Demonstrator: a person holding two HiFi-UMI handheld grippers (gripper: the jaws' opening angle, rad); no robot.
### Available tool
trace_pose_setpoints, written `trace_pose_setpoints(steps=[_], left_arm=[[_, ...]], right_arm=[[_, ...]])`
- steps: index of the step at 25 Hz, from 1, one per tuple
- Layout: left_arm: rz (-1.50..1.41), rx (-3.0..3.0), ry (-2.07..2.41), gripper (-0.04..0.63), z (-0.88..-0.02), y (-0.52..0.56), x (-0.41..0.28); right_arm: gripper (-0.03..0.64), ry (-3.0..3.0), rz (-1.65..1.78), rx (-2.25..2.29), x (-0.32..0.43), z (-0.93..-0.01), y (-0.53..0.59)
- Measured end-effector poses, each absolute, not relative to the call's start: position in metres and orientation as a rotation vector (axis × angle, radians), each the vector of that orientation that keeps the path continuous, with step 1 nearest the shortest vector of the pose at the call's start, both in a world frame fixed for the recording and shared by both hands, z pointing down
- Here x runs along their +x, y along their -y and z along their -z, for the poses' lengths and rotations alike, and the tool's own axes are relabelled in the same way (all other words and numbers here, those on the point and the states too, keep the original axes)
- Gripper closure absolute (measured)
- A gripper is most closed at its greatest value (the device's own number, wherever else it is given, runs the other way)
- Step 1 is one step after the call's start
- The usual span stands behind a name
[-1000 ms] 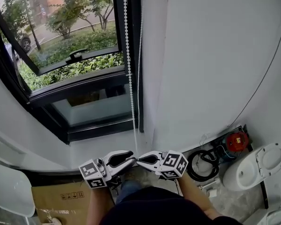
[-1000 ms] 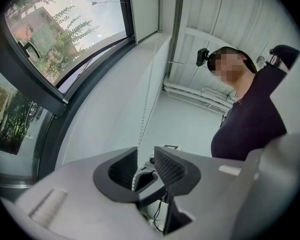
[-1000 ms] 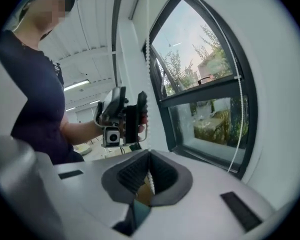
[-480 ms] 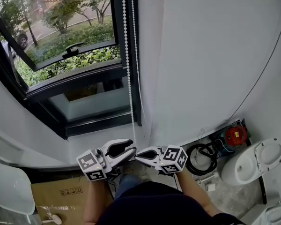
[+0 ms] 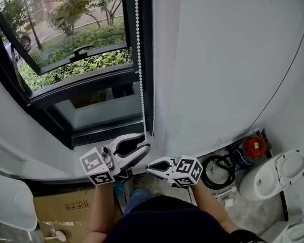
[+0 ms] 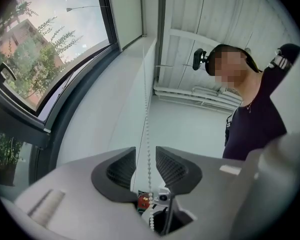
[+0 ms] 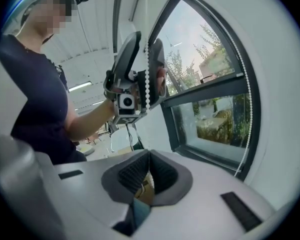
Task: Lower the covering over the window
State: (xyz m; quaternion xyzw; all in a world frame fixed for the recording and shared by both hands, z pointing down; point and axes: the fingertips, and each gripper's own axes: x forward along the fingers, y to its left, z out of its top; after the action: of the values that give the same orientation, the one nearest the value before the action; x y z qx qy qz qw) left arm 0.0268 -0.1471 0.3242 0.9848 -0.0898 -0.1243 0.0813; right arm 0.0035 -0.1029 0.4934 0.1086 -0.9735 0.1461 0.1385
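Note:
A white bead chain (image 5: 140, 59) hangs beside the dark frame of the window (image 5: 76, 44), and no covering shows over the glass. My left gripper (image 5: 146, 142) is at the chain's lower end. In the left gripper view the chain (image 6: 148, 129) runs through the gap of the left gripper (image 6: 145, 151); its jaws are opening and the pads stand clear of the beads. My right gripper (image 5: 148, 167) is just below it, shut, with nothing visible between its pads (image 7: 149, 156). The right gripper view shows the left gripper (image 7: 135, 79) around the chain (image 7: 148, 69).
A white wall (image 5: 228, 59) runs to the right of the window. On the floor at the right are a red device (image 5: 254, 147), a black cable coil (image 5: 218, 172) and white fixtures (image 5: 273, 178). A cardboard box (image 5: 61, 211) and a white seat (image 5: 7, 204) lie lower left.
My left gripper has risen a little along the chain and its jaws have spread wider. The right gripper has stayed low and shut.

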Motion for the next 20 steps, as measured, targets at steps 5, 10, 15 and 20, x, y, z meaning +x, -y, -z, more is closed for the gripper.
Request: trace_pose_setpoints(steps=[5,10,15,20], left_arm=[[0.378,2.945,0.276,0.486,-0.317,0.149,0.030],[0.362,2.925,0.331,0.493,-0.318,0.157,0.032],[0.324,2.924,0.300,0.572,-0.319,0.153,0.036],[0.258,2.893,0.230,0.575,-0.326,0.148,0.037]], right_arm=[[0.604,2.808,-0.416,0.317,0.001,-0.494,0.103],[0.604,2.807,-0.413,0.334,0.004,-0.495,0.103],[0.604,2.799,-0.401,0.336,0.003,-0.496,0.103],[0.604,2.760,-0.373,0.339,0.005,-0.504,0.105]])
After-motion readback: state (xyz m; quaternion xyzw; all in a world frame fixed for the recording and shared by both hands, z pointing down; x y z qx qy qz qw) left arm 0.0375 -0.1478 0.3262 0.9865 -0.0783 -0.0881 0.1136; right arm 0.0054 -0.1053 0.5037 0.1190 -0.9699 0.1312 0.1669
